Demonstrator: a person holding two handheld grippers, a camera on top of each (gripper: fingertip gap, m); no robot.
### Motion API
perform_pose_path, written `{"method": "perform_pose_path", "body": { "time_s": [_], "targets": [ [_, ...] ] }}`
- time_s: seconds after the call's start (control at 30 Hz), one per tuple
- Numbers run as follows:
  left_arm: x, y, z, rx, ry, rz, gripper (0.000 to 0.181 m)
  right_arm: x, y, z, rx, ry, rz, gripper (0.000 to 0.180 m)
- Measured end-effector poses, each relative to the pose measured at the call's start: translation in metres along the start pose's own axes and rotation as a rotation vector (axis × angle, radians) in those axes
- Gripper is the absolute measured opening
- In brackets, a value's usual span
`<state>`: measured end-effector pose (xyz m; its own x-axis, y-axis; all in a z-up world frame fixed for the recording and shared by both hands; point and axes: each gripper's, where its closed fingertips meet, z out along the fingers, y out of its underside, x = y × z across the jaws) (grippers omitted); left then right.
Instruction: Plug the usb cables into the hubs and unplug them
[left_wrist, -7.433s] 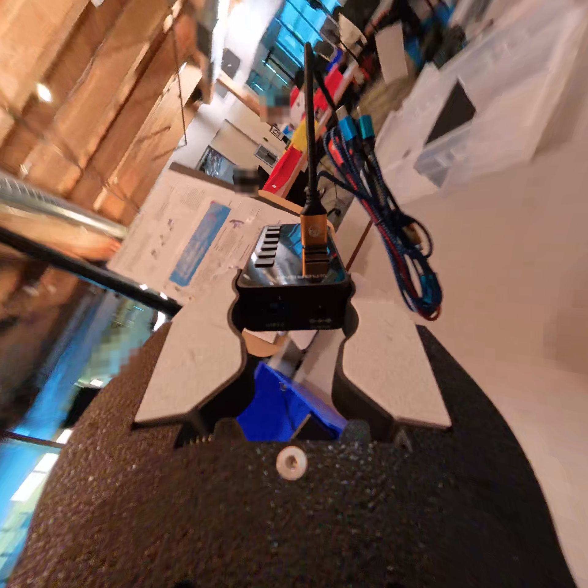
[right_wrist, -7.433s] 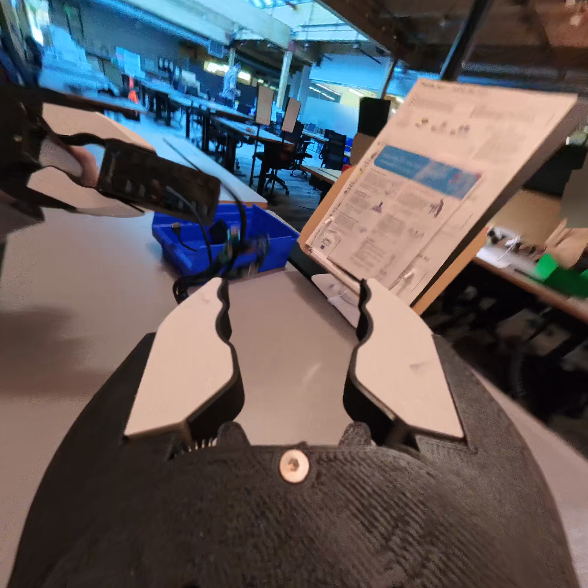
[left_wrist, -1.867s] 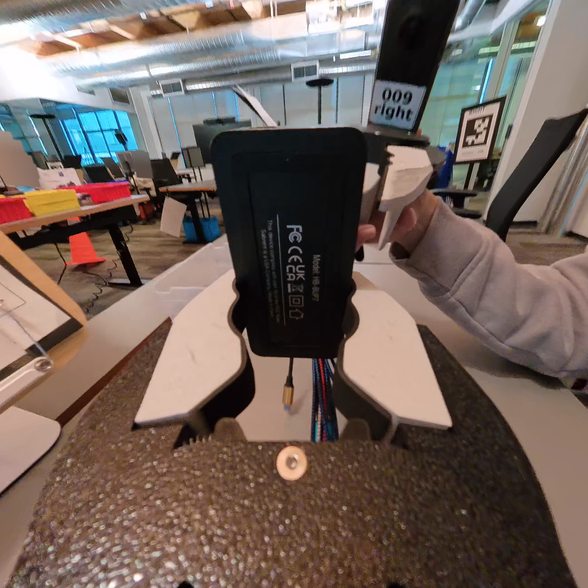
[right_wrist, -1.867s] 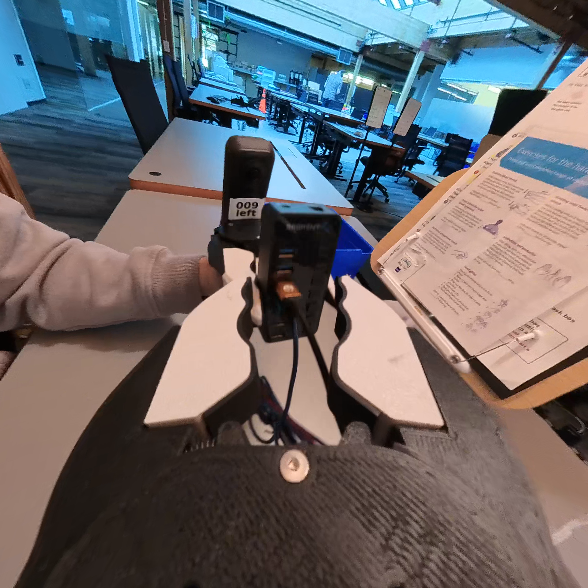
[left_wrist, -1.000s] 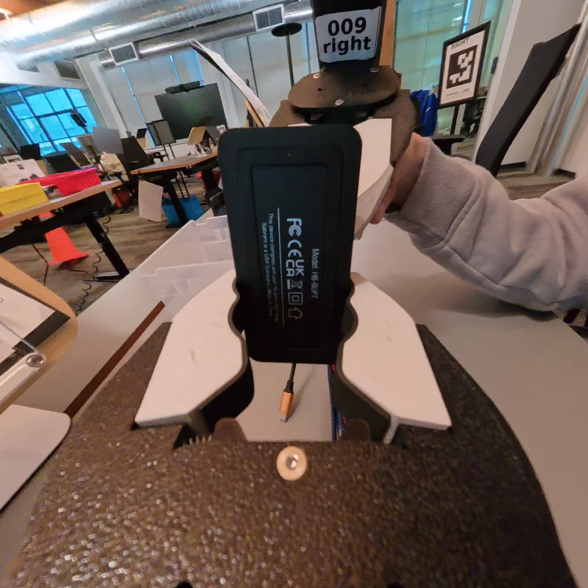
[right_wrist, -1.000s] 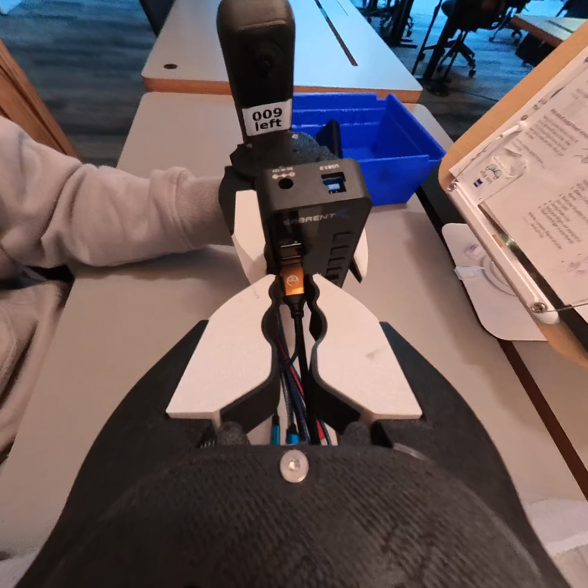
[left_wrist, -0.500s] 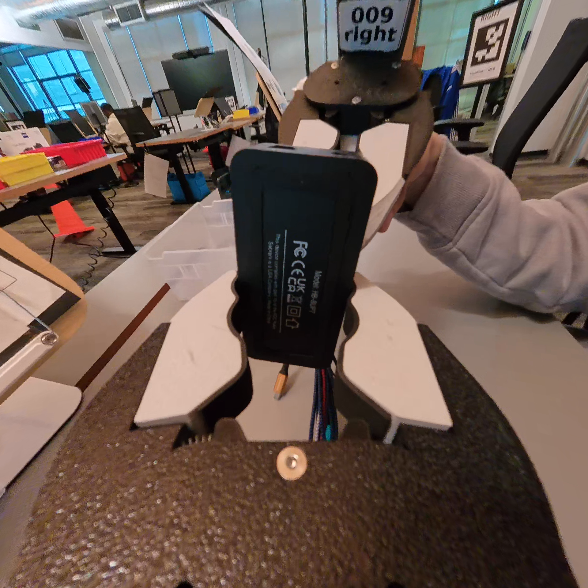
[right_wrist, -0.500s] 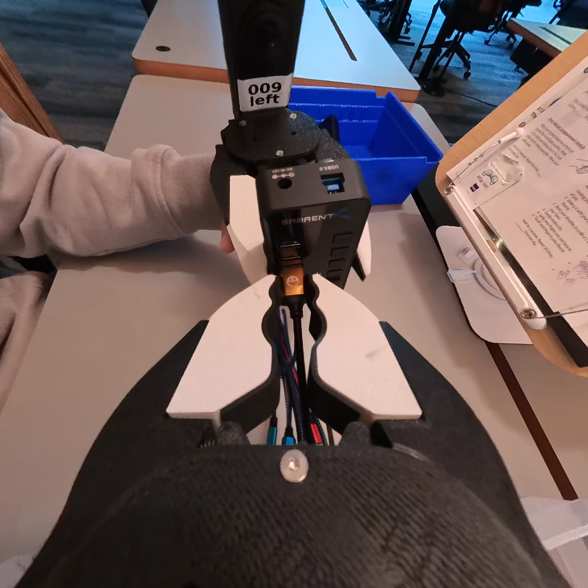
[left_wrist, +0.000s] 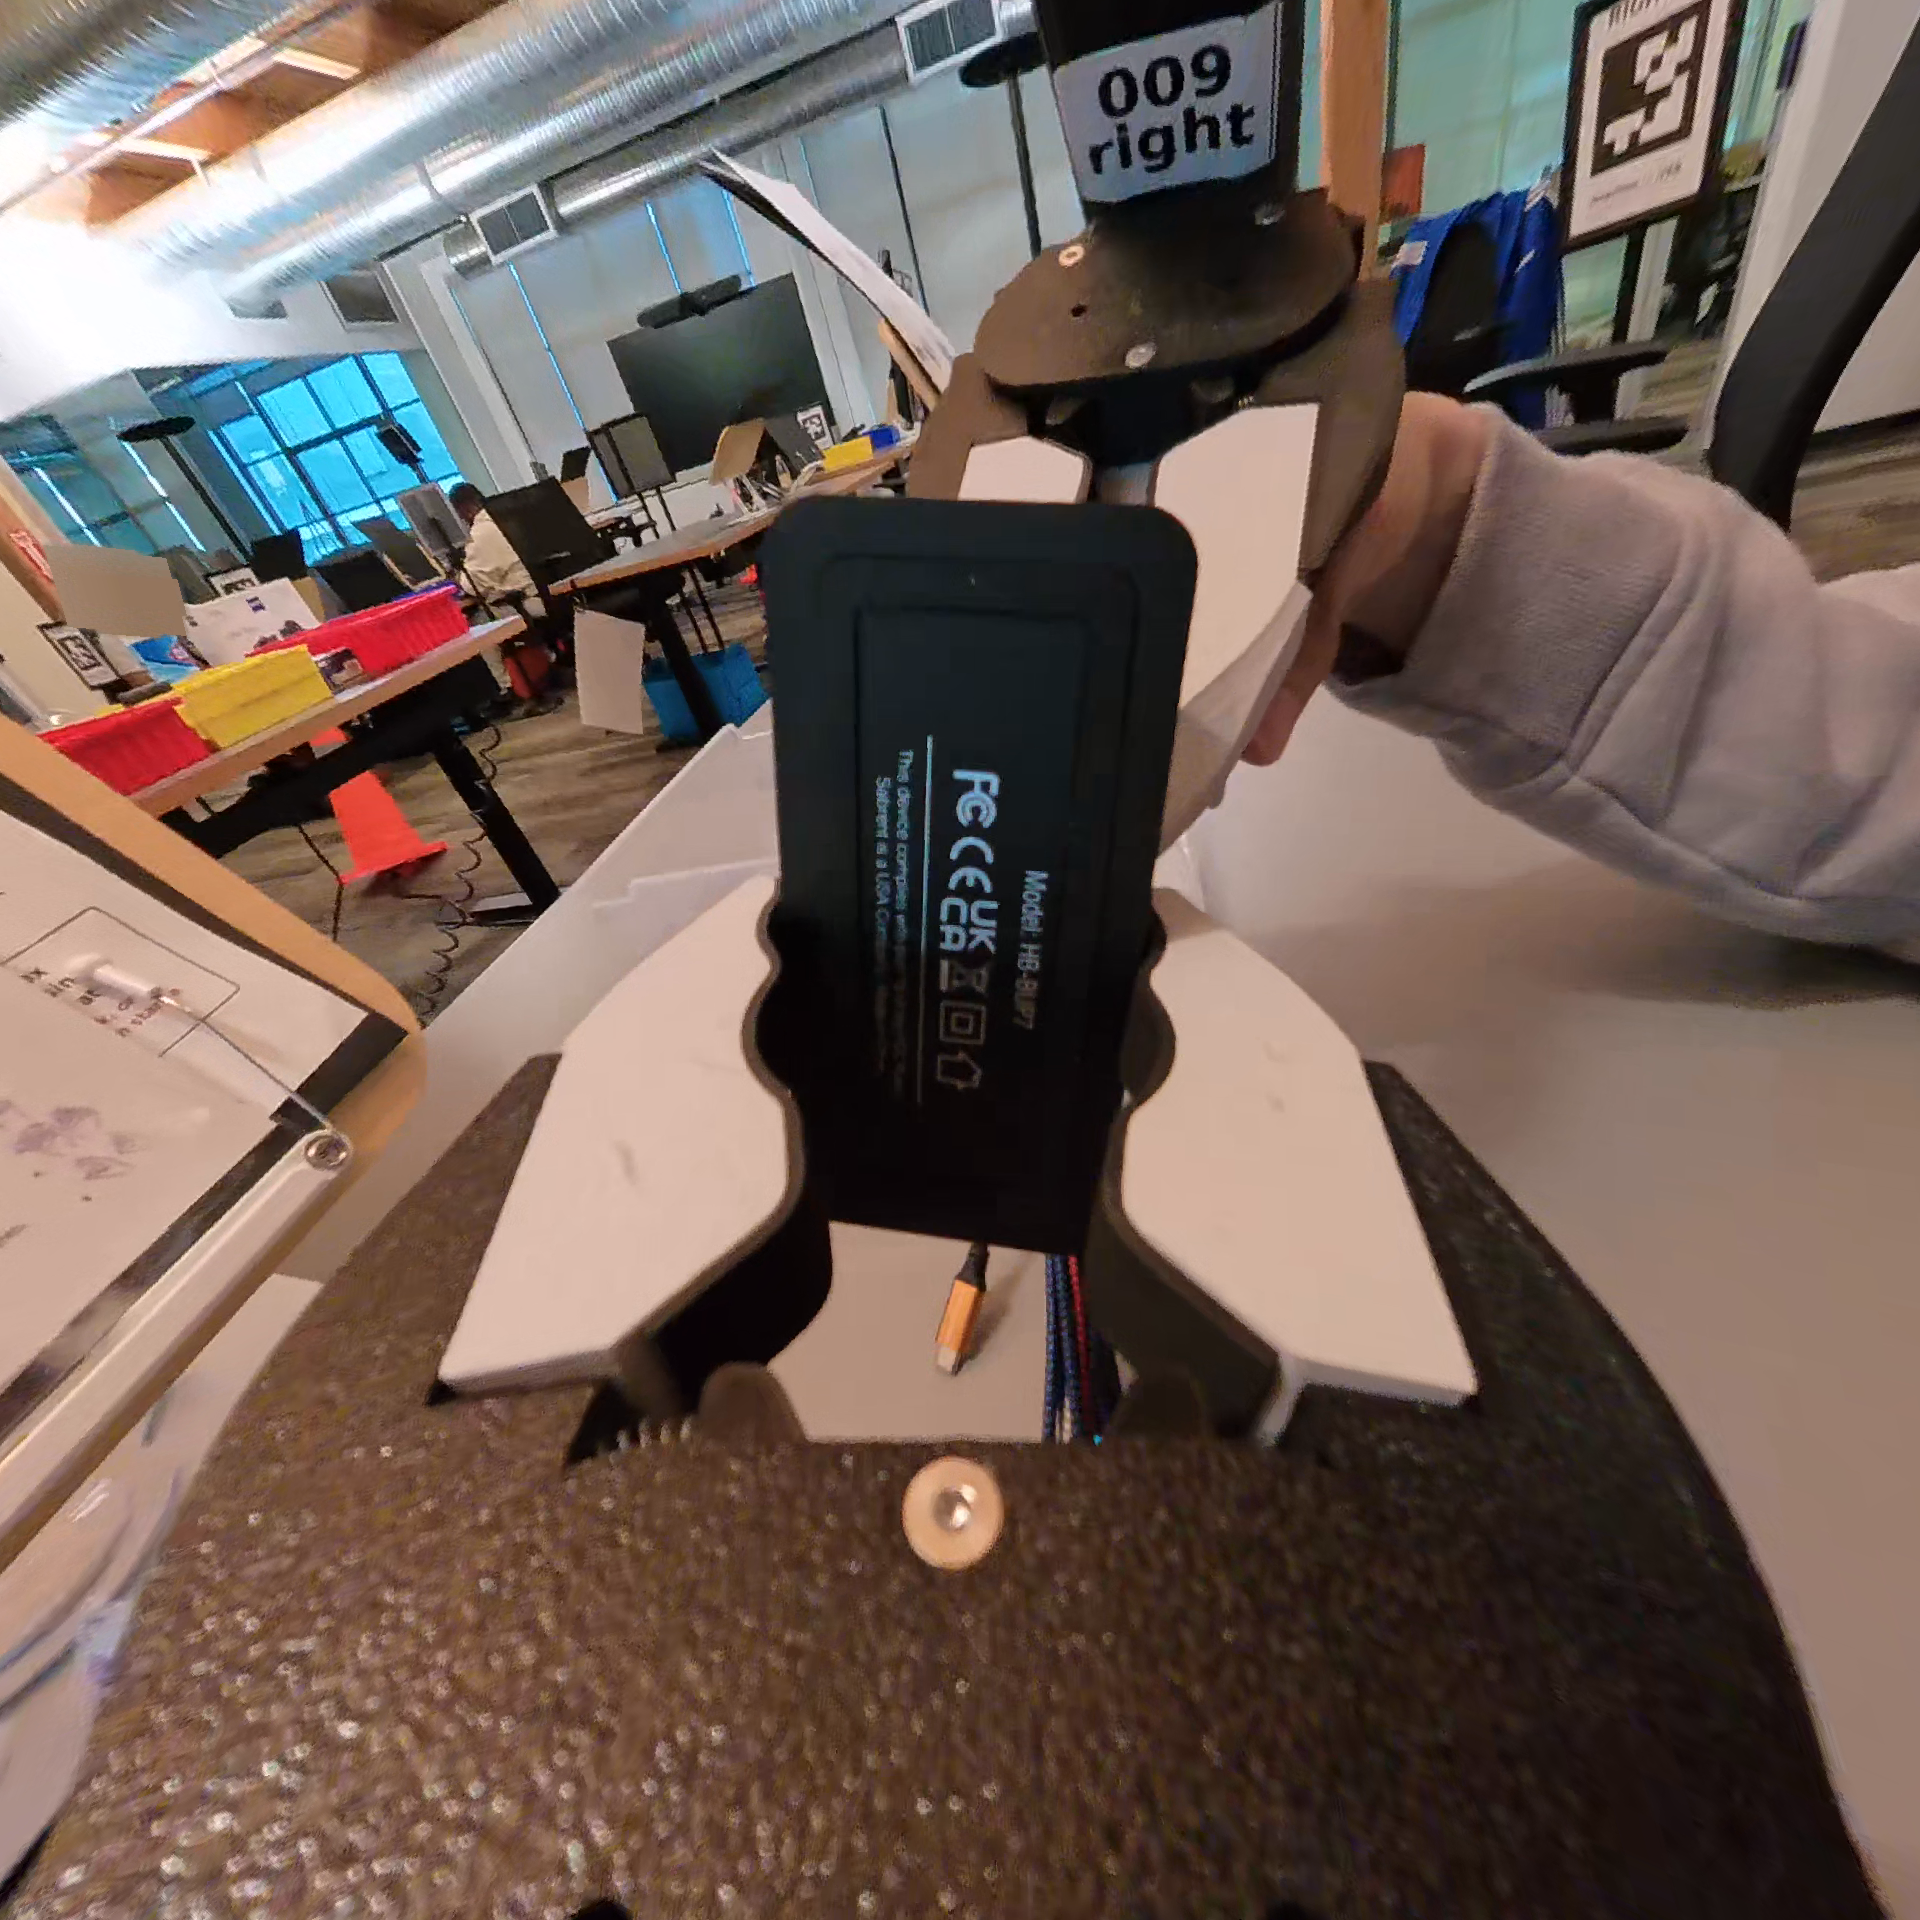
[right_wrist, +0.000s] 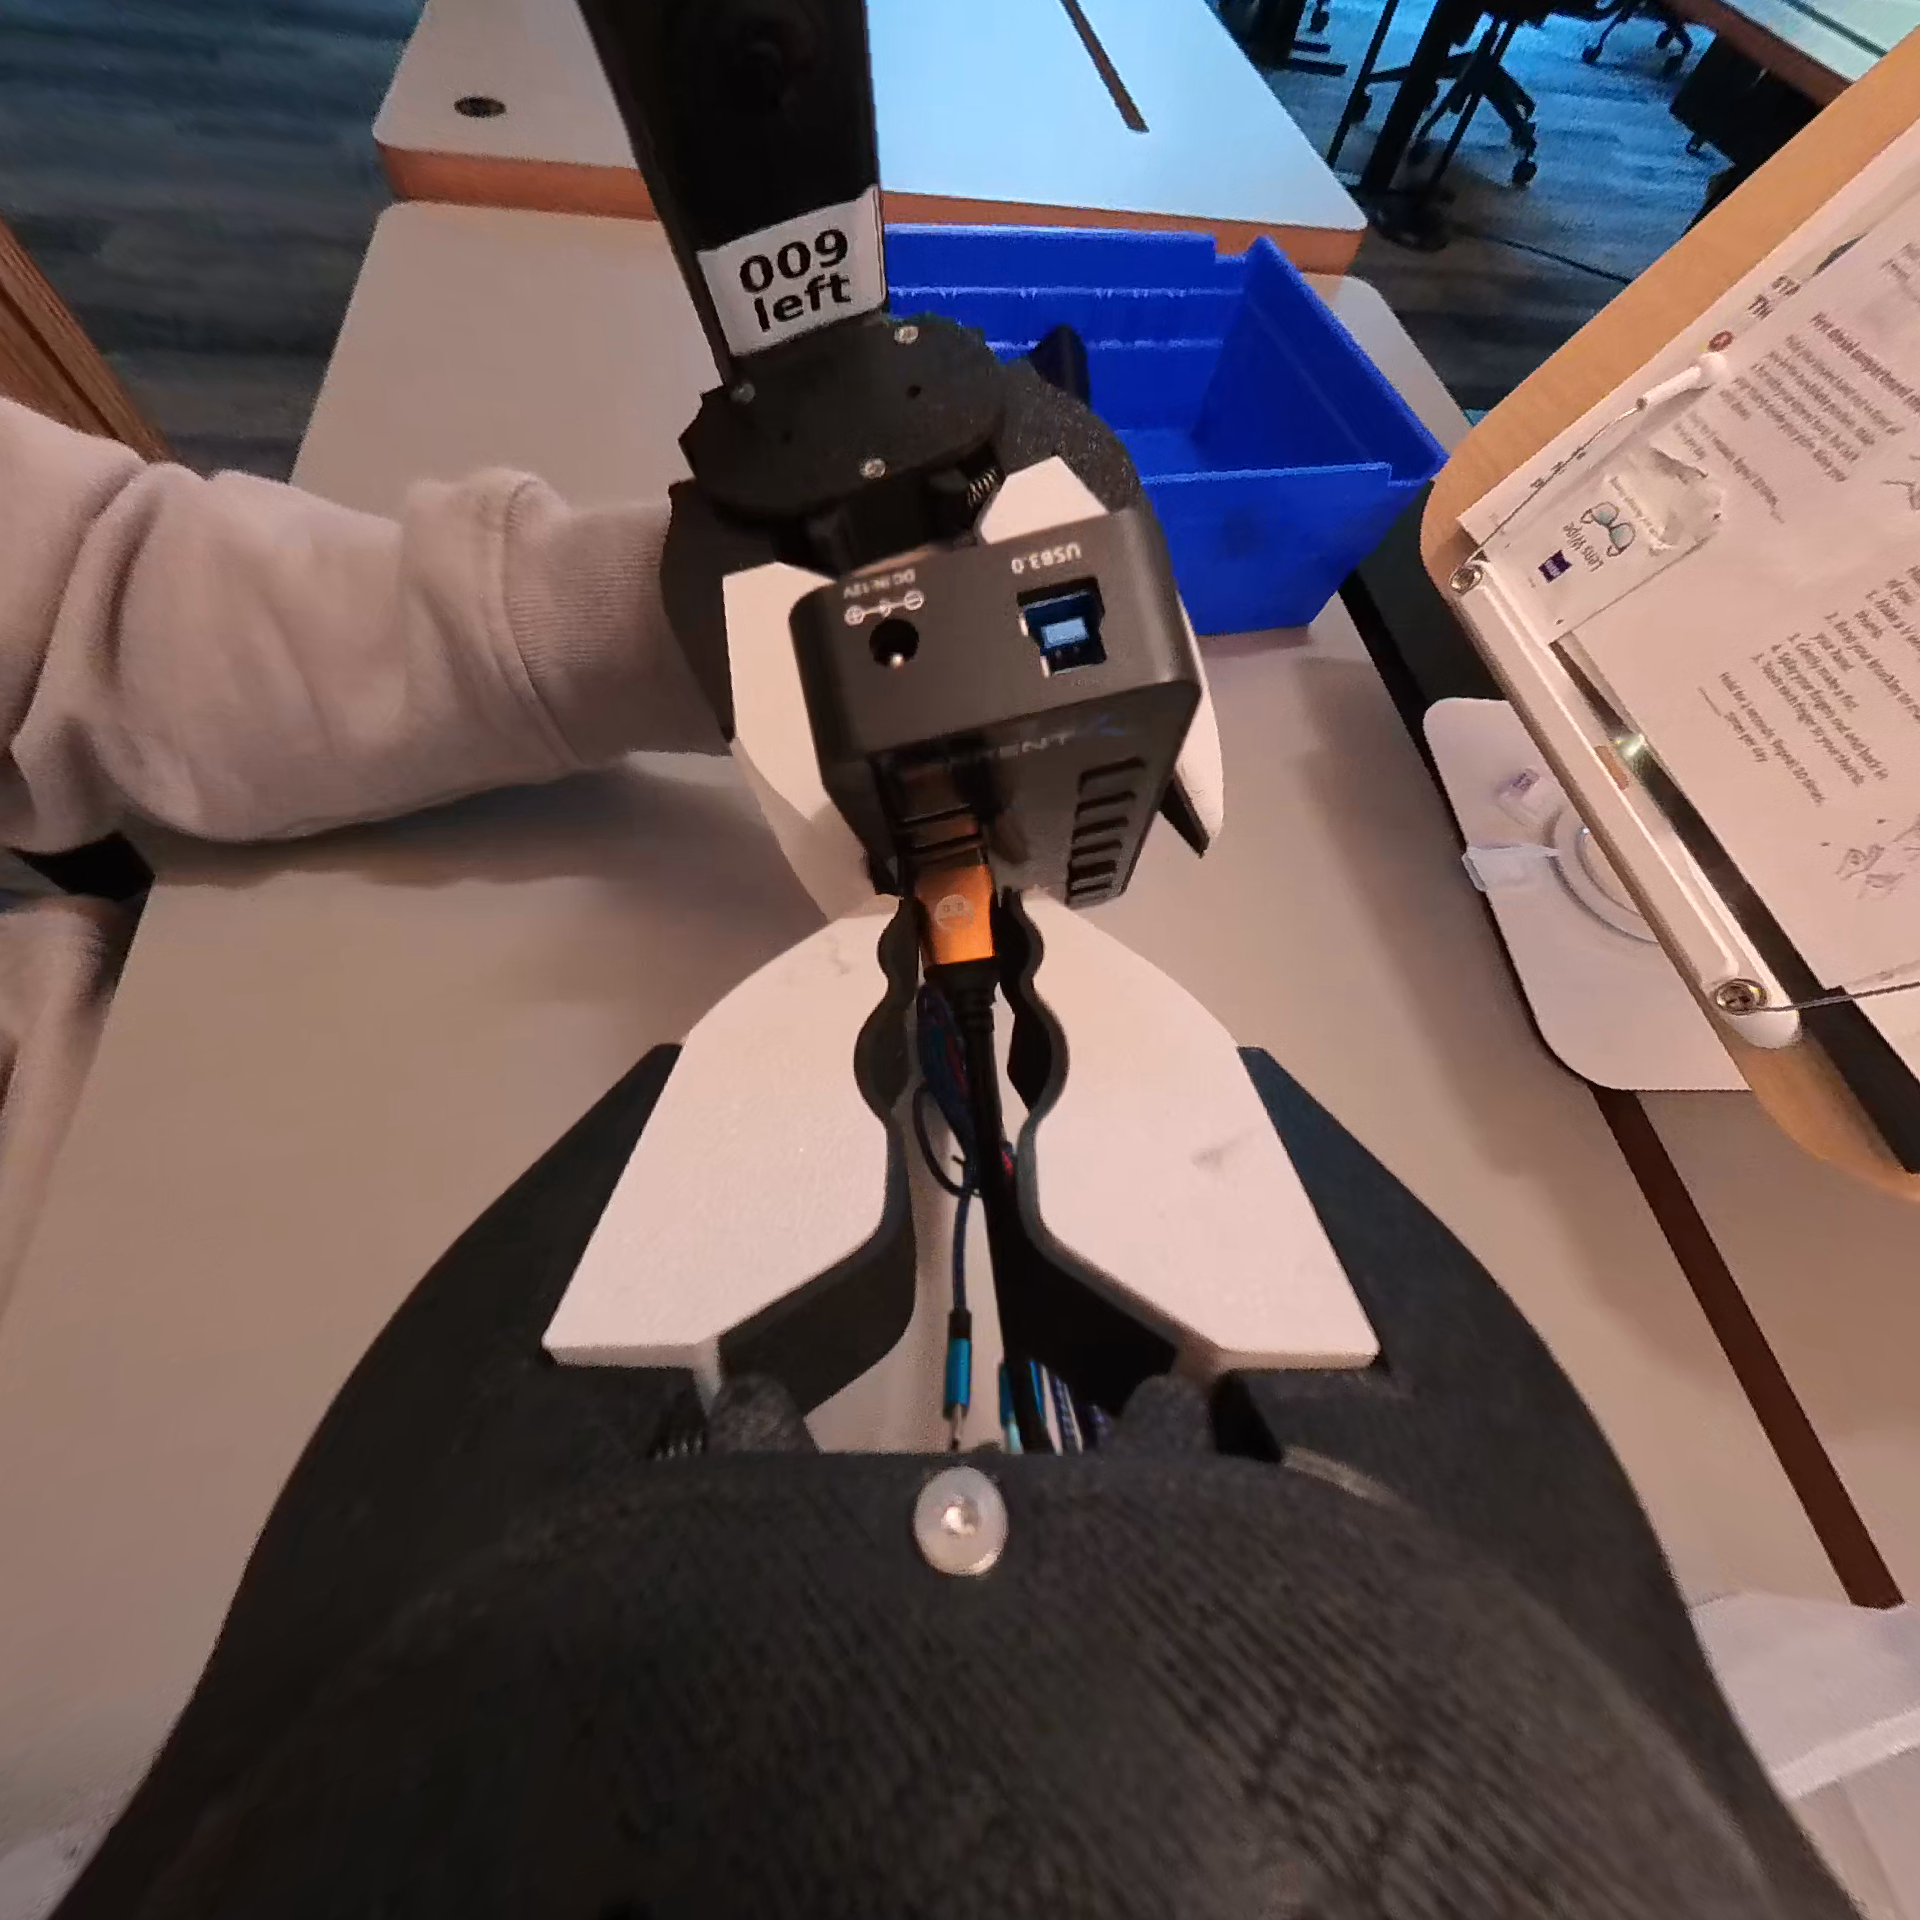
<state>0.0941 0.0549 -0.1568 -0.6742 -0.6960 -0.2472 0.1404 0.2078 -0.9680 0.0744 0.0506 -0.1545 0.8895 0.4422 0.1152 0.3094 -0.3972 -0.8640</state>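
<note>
Orange metal marks the USB plug (right_wrist: 956, 914), seated in a port on the face of the black USB hub (right_wrist: 997, 707) and pinched between the fingertips of the right tool (right_wrist: 958, 966), which is clamped on it. The left tool (left_wrist: 951, 1049) is closed on the hub's lower sides and holds it in the air above the grey desk (right_wrist: 416, 1039). The hub stands with its long axis roughly upright, its port face toward the right tool and its printed back toward the left one. To unplug cleanly, I judge the pull should run straight out along the plug's axis, square to the port face, while the left tool braces the hub; twisting risks jamming. Loose braided cables (right_wrist: 961, 1247) hang below.
</note>
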Motion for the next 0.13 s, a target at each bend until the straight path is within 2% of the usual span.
{"method": "perform_pose_path", "body": {
  "time_s": [0.13],
  "targets": [
    [0.0005,0.0012,-0.0009,0.041,0.023,-0.035,0.060,-0.0003,0.0017,0.0017,-0.026,0.012,-0.013,0.016]
  ]
}}
